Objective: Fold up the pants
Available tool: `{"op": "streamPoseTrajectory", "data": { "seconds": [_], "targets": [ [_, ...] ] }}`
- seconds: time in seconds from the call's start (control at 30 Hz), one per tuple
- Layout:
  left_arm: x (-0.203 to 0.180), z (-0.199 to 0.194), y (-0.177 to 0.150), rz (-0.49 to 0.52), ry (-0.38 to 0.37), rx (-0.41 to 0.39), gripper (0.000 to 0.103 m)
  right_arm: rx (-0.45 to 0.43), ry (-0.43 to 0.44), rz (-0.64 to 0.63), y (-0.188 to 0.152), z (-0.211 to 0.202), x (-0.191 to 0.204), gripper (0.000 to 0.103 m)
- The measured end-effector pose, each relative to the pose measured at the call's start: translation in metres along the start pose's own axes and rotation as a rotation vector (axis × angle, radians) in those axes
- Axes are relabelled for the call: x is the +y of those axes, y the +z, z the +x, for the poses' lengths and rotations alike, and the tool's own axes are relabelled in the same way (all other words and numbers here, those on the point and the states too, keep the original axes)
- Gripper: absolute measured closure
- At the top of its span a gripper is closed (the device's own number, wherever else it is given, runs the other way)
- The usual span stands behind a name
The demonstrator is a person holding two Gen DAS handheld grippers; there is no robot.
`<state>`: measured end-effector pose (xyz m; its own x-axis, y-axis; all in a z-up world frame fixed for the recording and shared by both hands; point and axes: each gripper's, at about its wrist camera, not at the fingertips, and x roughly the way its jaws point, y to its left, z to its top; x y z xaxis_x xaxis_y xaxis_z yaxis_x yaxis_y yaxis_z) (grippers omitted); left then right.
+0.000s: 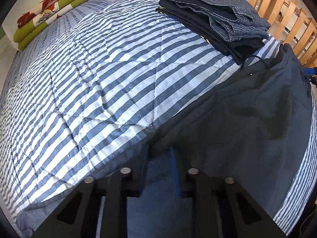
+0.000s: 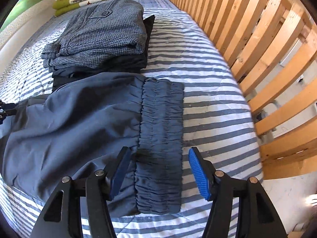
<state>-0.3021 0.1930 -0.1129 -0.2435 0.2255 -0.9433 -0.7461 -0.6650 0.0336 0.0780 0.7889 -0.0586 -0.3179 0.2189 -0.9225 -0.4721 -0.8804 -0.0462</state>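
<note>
A: Striped quilt (image 2: 208,107) covers the bed; blue pants (image 2: 65,123) lie across it, long axis running left from the waistband (image 2: 161,138).

B: And the right gripper (image 2: 159,175)?

A: Jaws wide, straddling the waistband, pads clear. The left gripper (image 1: 158,170) is pinched shut on the far cloth.

B: Room?

A: Folded stack (image 2: 99,39) just behind, wooden rail (image 2: 257,49) right; bare quilt between.

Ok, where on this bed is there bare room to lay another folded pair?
Bare quilt: the wide stretch between the green blankets and the folded stack, and a narrower strip between the waistband and the slats. It is crowded where the blue pants meet the stack.
</note>
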Motion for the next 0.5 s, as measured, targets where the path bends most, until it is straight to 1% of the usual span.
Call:
{"op": "streamPoseTrajectory", "data": {
  "seconds": [0.03, 0.1, 0.17, 0.2, 0.23, 0.27, 0.3, 0.33, 0.43, 0.47, 0.5],
  "targets": [
    [0.0, -0.001, 0.0, -0.003, 0.014, -0.004, 0.102, 0.015, 0.022, 0.001, -0.002, 0.004, 0.0, 0.046],
    [0.004, -0.004, 0.002, -0.023, 0.038, -0.019, 0.102, 0.031, 0.011, -0.022, -0.004, 0.01, 0.004, 0.046],
    [0.01, -0.011, 0.004, -0.05, 0.042, -0.047, 0.102, 0.033, -0.028, -0.048, -0.007, 0.012, 0.007, 0.057],
    [0.015, -0.016, 0.005, -0.066, 0.047, -0.065, 0.102, 0.035, -0.021, -0.052, -0.009, 0.012, 0.007, 0.06],
    [0.02, -0.021, 0.005, -0.082, 0.049, -0.083, 0.102, 0.036, -0.018, -0.053, -0.011, 0.012, 0.006, 0.062],
    [0.027, -0.024, 0.006, -0.107, 0.055, -0.1, 0.102, 0.032, -0.035, -0.06, -0.013, 0.01, 0.006, 0.062],
    [0.034, -0.024, 0.007, -0.134, 0.067, -0.104, 0.102, 0.026, -0.049, -0.071, -0.015, 0.007, 0.006, 0.062],
    [0.038, -0.021, 0.008, -0.145, 0.088, -0.092, 0.102, 0.024, -0.062, -0.074, -0.016, 0.005, 0.004, 0.062],
    [0.04, -0.015, 0.006, -0.141, 0.092, -0.061, 0.096, 0.075, -0.116, -0.089, -0.02, 0.01, 0.004, 0.062],
    [0.039, -0.018, 0.005, -0.135, 0.09, -0.067, 0.092, 0.081, -0.121, -0.099, -0.019, 0.008, 0.004, 0.06],
    [0.038, -0.022, 0.003, -0.131, 0.086, -0.082, 0.08, 0.071, -0.116, -0.098, -0.017, 0.004, 0.005, 0.059]
  ]
}}
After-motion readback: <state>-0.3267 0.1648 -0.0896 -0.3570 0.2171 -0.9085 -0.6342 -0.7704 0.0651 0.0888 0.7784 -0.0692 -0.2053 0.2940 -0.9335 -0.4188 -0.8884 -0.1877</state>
